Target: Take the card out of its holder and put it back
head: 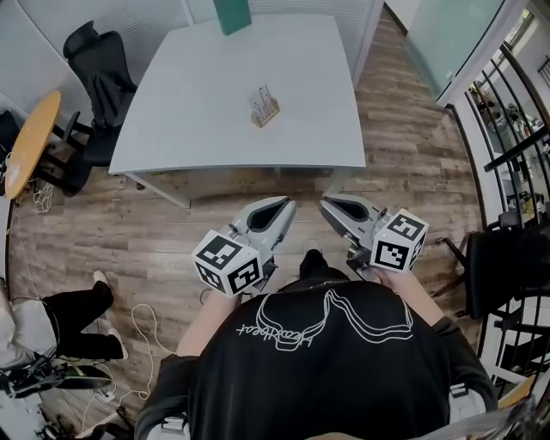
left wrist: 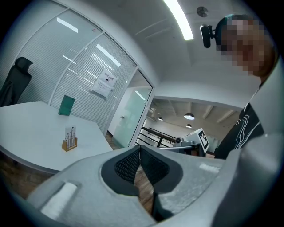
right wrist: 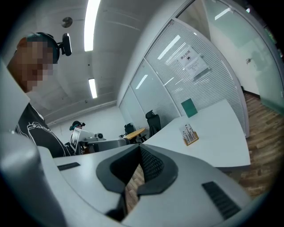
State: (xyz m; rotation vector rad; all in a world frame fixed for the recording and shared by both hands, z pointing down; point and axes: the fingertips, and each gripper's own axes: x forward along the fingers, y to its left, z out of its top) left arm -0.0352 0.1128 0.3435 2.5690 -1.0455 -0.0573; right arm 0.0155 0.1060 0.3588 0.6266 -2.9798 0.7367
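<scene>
Two grippers sit close in front of the person's black shirt (head: 318,361), side by side and short of the white table (head: 198,112), both pointing toward its near edge. The left gripper (head: 284,204) has its jaws pressed together with nothing between them; its own view shows the dark ribbed pads meeting at the tips, with only floor visible through the gap below. The right gripper (head: 326,204) is likewise closed and empty, its pads meeting in the same way. Each carries its marker cube at the rear, nearest the person. Under both lies the wood-plank floor (head: 258,193), which runs on beneath the table's near edge. On the table top, about its middle and a little toward its right side, stands the small wooden holder (head: 266,114), well apart from both grippers. The card (head: 261,96) is upright in the holder, white with dark print; whether one card or several stand there cannot be told. At the table's far edge a green board (head: 232,13) stands upright. By the table's left side is a black office chair (head: 94,60), and further left of the table a round wooden tabletop (head: 30,137). Beyond the table's far side runs a wall of glass and blinds with a paper notice (left wrist: 103,83) fixed to it.
</scene>
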